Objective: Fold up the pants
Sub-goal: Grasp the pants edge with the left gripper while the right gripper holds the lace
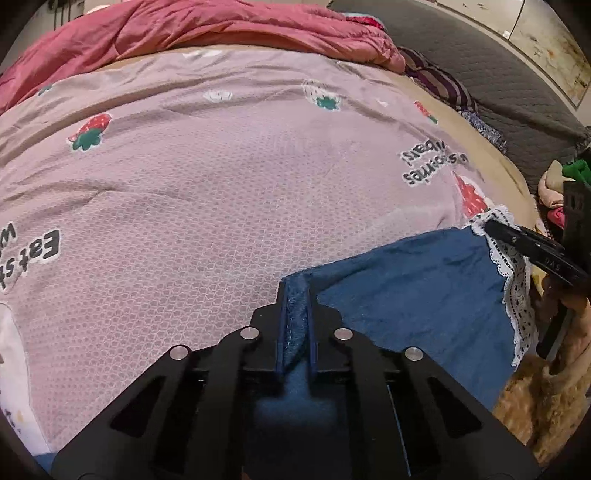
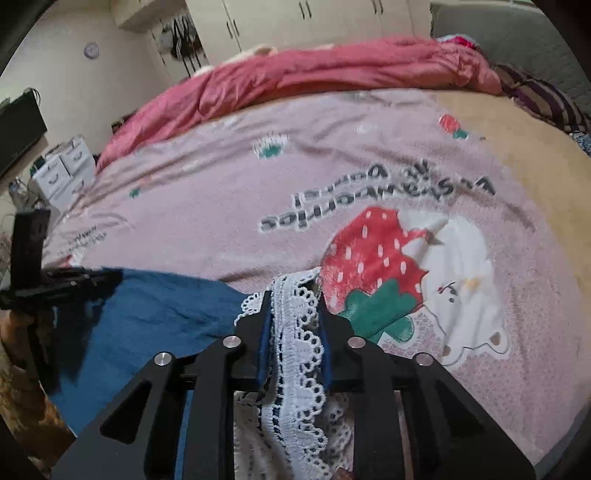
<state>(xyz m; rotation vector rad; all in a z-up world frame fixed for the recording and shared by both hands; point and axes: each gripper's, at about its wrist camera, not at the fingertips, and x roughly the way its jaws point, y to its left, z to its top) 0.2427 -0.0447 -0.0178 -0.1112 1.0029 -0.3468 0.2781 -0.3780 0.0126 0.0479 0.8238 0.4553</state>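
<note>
Pink strawberry-print blanket background; blue cloth pants at 5 o'clock. Left gripper clenches blue fold, right gripper clenches white lace hem. We lift both evenly, keeping edge taut.

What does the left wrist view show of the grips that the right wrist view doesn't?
Left wrist only: the left gripper shut on a pinched ridge of the blue pants. Right wrist only: the right gripper shut on the white lace trim, plus a large strawberry print. Both: pants lying on the pink blanket, red quilt behind.
</note>
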